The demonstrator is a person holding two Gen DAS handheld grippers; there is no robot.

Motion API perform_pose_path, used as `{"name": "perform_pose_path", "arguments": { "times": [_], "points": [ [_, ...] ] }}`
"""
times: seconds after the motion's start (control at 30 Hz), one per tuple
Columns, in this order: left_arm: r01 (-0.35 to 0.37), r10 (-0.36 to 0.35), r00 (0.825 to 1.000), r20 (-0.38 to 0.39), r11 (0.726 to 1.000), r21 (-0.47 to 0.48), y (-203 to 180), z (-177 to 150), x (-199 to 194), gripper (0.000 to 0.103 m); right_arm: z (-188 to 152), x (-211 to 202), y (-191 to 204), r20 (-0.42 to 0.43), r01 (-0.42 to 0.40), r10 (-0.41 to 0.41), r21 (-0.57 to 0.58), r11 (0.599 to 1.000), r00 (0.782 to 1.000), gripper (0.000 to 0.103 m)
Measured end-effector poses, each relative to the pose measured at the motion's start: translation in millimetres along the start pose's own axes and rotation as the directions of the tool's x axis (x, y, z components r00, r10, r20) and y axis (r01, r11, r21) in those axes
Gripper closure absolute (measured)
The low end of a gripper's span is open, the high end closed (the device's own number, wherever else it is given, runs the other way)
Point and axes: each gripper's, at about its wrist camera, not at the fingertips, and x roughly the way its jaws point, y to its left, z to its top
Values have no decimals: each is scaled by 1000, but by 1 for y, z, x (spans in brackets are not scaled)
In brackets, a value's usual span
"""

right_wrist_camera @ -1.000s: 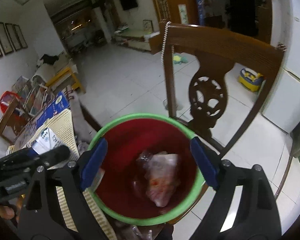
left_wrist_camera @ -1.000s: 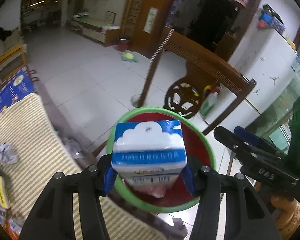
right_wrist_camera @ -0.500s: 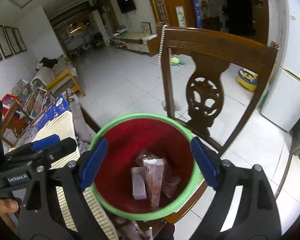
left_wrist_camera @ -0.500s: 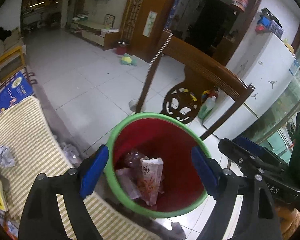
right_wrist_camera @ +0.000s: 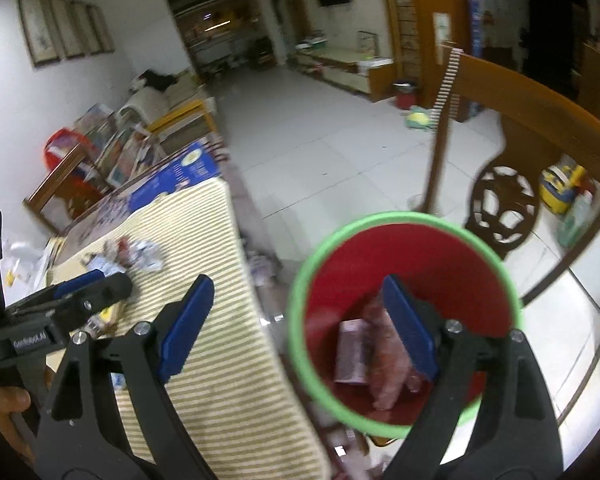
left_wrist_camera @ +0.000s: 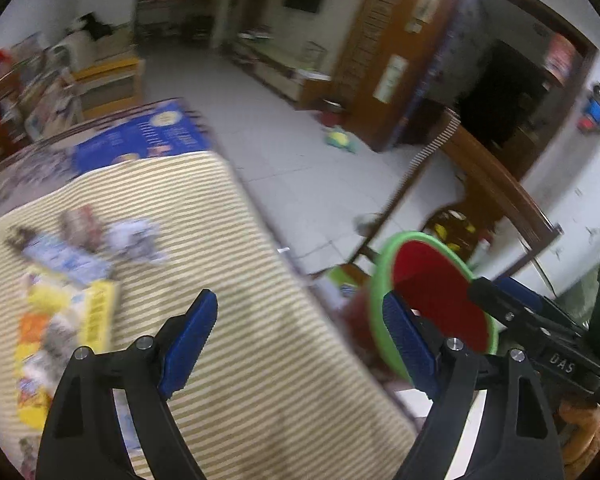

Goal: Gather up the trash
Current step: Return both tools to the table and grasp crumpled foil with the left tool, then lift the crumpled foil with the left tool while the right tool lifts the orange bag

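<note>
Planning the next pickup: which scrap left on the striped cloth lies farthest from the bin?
The yellow wrapper at the cloth's near-left edge; the crumpled white paper lies closer to the bin.

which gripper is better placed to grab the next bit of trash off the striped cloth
Left, probably. The left gripper, open and empty, hangs over the striped cloth near the wrappers. The right gripper, also open, straddles the bin edge.

Room dim, indoor light only; my left wrist view heavily motion-smeared, litter on striped cloth point(left_wrist_camera: 236, 320) unreadable. My right wrist view sharper, mild smear on bin rim point(right_wrist_camera: 404, 220). Glare on floor tiles point(right_wrist_camera: 332, 136). Fisheye bends edges; corners black.
</note>
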Motion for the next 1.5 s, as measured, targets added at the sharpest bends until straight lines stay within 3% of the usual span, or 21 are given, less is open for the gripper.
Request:
{"name": "perform_pose_path", "arguments": {
  "times": [0.17, 0.33, 0.63, 0.83, 1.0, 1.07, 1.23, 1.37, 1.5],
  "points": [
    [-94, 95, 995, 13, 994, -56, 61, -19, -31, 22, -13, 12, 56, -56, -58, 54, -69, 996, 997, 19],
    [-193, 189, 981, -44, 975, -107, 138, -61, -62, 22, -36, 25, 119, -137, -127, 106, -154, 980, 985, 19],
    [-261, 240, 959, -148, 954, -147, 235, -138, -95, 22, -83, 46, 209, -274, -228, 167, -207, 951, 947, 17],
    [-178, 152, 973, -174, 973, -145, 255, -170, -88, 22, -103, 47, 245, -300, -231, 157, -232, 945, 941, 17],
    [-126, 94, 976, -196, 980, -157, 261, -176, -69, 25, -119, 47, 262, -320, -222, 137, -247, 943, 937, 17],
    [-111, 78, 977, -196, 981, -161, 262, -176, -63, 46, -123, 47, 267, -326, -220, 133, -248, 943, 936, 17],
    [-129, 103, 978, -180, 981, -142, 263, -175, -66, 55, -138, 60, 272, -369, -217, 123, -227, 949, 921, 17],
    [-138, 115, 984, -138, 976, -166, 268, -170, -81, 55, -147, 73, 276, -388, -208, 110, -222, 953, 915, 17],
    [-152, 139, 985, -103, 981, -125, 261, -163, -93, 55, -153, 88, 280, -408, -211, 112, -205, 956, 906, 17]
  ]
}}
